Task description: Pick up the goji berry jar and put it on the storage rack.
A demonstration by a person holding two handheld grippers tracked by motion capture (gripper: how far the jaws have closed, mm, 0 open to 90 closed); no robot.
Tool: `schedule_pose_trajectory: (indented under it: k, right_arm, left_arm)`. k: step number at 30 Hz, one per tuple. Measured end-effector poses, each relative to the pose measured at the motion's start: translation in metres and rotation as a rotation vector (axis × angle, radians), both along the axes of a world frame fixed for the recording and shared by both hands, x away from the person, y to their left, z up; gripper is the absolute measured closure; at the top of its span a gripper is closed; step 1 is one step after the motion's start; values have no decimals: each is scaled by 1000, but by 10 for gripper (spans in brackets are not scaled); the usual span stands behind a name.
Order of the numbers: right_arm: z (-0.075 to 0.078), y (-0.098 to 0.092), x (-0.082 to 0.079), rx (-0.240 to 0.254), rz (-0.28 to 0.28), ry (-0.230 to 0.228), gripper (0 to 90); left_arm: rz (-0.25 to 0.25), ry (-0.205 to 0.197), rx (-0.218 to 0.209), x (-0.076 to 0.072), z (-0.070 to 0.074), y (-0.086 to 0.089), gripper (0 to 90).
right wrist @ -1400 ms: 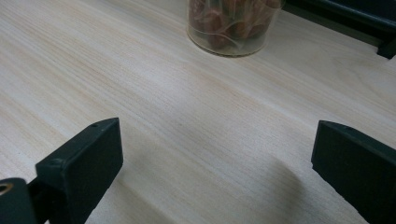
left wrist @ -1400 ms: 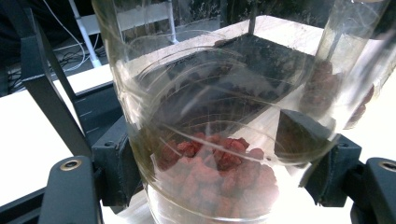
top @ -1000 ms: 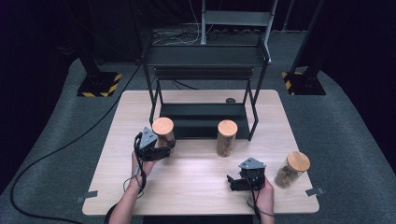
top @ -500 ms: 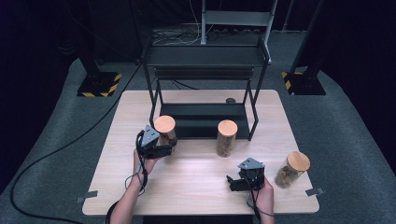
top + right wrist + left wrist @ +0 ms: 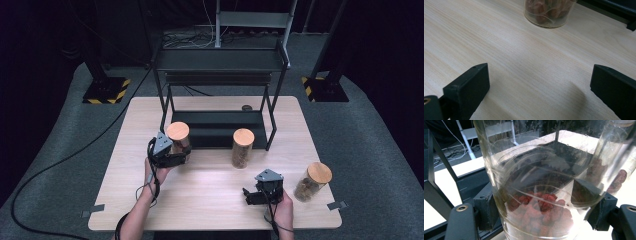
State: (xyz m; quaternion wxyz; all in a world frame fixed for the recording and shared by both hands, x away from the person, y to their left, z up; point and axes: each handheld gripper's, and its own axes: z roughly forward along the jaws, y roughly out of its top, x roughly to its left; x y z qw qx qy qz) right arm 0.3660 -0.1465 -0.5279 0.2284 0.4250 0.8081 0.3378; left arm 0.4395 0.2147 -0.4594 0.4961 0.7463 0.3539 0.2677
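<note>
High view, L to R: left gripper (image 5: 181, 155) at tabletop (image 5: 210, 200) left-centre, jaws clamped on the sides of a glass jar w/ cork lid (image 5: 178, 137). Jar sits just in front of the black metal rack (image 5: 220, 62), near rack's left legs; upright or lifted, can't tell from above. Left gripper view: jar (image 5: 541, 202) close up between the two black jaws, pads touching glass on both sides, reddish-brown chunks piled in the bottom, upper part clear. A 2nd jar (image 5: 614, 165) w/ similar contents just beside it at right of that view.

Mid tabletop: second cork-lid jar (image 5: 243, 148) standing upright, in front of rack's lower shelf, well apart from the held one.

Right gripper (image 5: 248, 194) low near front edge of tabletop, person's hand (image 5: 284, 210) behind it, jaws pointing left across the wood. Right gripper view: jaws spread wide, nothing between them but bare wood; base of a jar (image 5: 547, 12) farther ahead, apart from jaws.

Far right: third cork-lid jar (image 5: 312, 181), tilted, near tabletop's right edge, just beside right gripper's hand, not touching.
</note>
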Motion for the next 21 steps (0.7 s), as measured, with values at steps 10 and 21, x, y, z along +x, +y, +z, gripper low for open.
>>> schedule_pose_trajectory:
  k: [10, 21]
  right_arm:
    - [0, 0, 0, -1, 1, 0, 17]
    - [0, 0, 0, -5, 3, 2, 17]
  left_arm:
    - [-1, 2, -6, 3, 0, -3, 249]
    - [3, 3, -15, 7, 2, -5, 249]
